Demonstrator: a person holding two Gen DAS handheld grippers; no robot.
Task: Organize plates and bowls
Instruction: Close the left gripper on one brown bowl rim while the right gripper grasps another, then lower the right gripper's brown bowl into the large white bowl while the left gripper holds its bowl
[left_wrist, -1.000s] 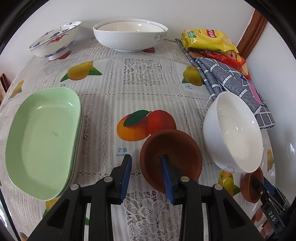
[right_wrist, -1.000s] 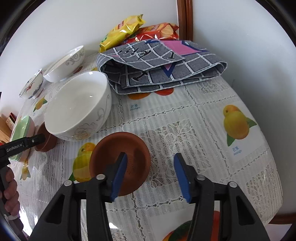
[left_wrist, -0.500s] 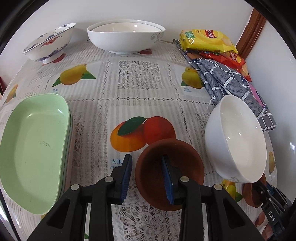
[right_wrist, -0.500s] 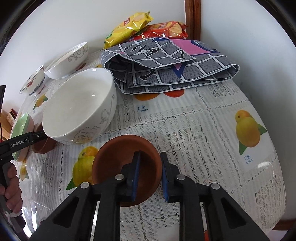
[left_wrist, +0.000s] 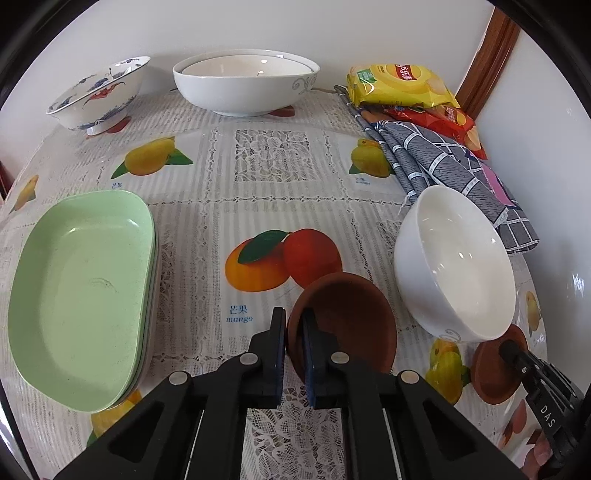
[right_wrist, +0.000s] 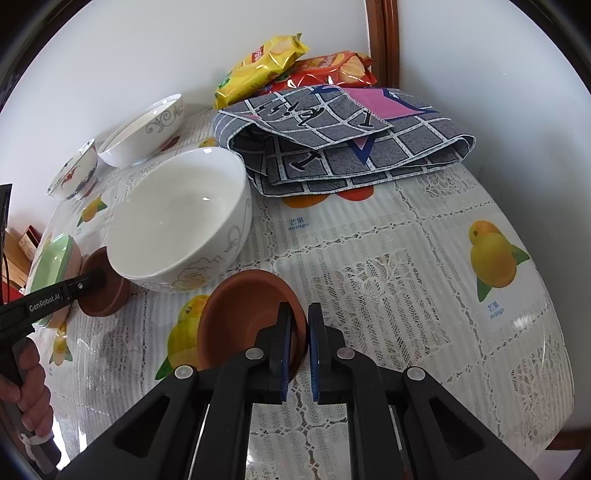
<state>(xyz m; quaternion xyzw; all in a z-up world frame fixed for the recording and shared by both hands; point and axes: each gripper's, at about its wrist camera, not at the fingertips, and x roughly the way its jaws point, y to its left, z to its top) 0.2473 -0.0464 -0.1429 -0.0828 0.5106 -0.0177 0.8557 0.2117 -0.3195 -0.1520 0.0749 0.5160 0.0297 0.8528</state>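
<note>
Two small brown clay bowls flank a deep white bowl (left_wrist: 454, 266) (right_wrist: 177, 221) on the fruit-print tablecloth. My left gripper (left_wrist: 293, 332) has its jaws closing, and the pads pinch the near left rim of the left brown bowl (left_wrist: 347, 321), also seen as the left brown bowl (right_wrist: 101, 284) from the right wrist. My right gripper (right_wrist: 300, 332) has its jaws closing too, clamped on the near right rim of the right brown bowl (right_wrist: 243, 321), whose edge (left_wrist: 495, 369) shows at lower right. A stack of green plates (left_wrist: 81, 288) lies to the left.
At the back stand nested wide white bowls (left_wrist: 245, 85) and a blue-and-red patterned bowl (left_wrist: 98, 92). Snack bags (left_wrist: 399, 85) and a folded grey checked cloth (right_wrist: 343, 140) fill the far right corner by the wall. A hand (right_wrist: 29, 387) holds the left gripper.
Both grippers have gone from open jaws astride a brown bowl's rim to jaws pinched on that rim. Neither hand has shifted much.
</note>
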